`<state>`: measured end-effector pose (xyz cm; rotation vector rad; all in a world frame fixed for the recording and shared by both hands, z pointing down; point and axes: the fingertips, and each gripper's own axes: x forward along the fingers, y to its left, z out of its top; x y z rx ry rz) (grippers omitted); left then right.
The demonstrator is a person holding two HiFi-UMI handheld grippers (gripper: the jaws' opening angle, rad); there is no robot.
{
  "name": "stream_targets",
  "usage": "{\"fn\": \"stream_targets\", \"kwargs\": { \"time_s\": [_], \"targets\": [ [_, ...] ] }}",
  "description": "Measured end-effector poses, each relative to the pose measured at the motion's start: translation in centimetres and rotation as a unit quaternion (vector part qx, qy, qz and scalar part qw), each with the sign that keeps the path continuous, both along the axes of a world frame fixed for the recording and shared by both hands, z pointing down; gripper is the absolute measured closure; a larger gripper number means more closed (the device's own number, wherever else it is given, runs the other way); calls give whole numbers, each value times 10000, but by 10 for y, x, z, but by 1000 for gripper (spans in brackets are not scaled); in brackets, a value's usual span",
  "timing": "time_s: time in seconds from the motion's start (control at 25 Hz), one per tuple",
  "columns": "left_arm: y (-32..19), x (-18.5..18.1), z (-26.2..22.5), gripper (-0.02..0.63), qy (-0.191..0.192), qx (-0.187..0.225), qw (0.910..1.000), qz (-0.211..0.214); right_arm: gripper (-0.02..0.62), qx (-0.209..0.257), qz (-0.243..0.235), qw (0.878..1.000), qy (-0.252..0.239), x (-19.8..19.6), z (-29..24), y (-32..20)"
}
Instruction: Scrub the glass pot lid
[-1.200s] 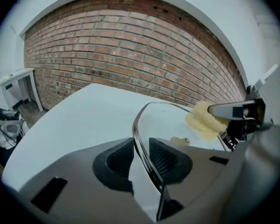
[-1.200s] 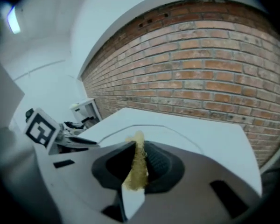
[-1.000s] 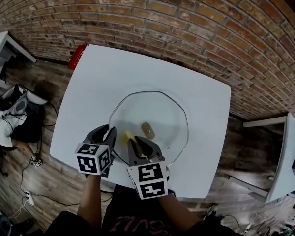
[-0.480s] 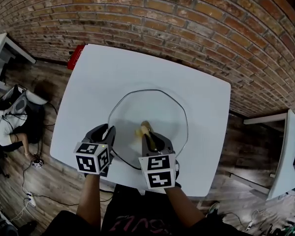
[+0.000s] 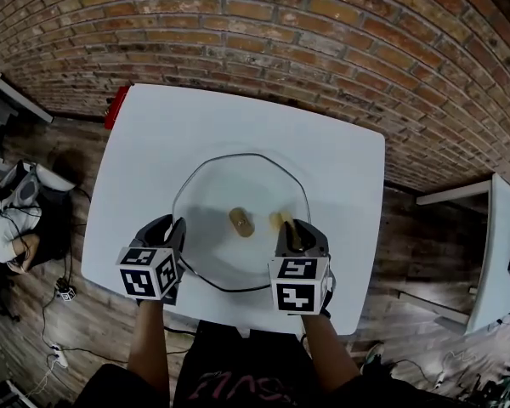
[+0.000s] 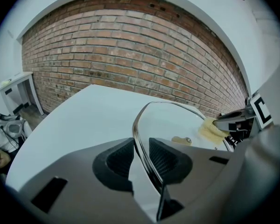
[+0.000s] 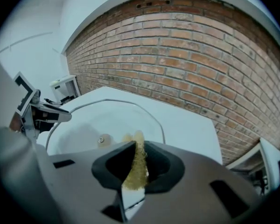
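Your left hand-held gripper (image 5: pixel 172 233) was clamped on the near-left rim of the glass pot lid (image 5: pixel 211 201), which lay on the white worktop (image 5: pixel 153 134). Your right hand-held gripper (image 5: pixel 294 233) pinched a soft yellow sponge (image 5: pixel 280 220) on the glass, right of the knob (image 5: pixel 240 221). The lid was likely rigid, slick and breakable, so the rim was the safest hold. Only the left gripper view showed the rim between the pads, and only the head view showed the whole outline.

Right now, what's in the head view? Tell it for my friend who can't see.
A glass pot lid lies on a white table; the left gripper clamps its near-left rim while the right gripper holds a yellow sponge on the glass, right of the knob. A brick wall stands behind.
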<state>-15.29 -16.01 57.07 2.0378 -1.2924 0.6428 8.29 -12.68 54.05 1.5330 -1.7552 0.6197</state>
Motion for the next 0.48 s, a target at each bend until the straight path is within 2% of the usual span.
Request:
{"fn": "stream_targets", "kwargs": {
  "time_s": [0.16,0.48],
  "targets": [
    [1,1,0,503,-21,13,10000,-7,537,25,113,9999,68,14,1,1],
    [2,-3,-7,503,-53,200,9998,-64,537,412,166,9982,-397,5,-13,-2]
  ]
}}
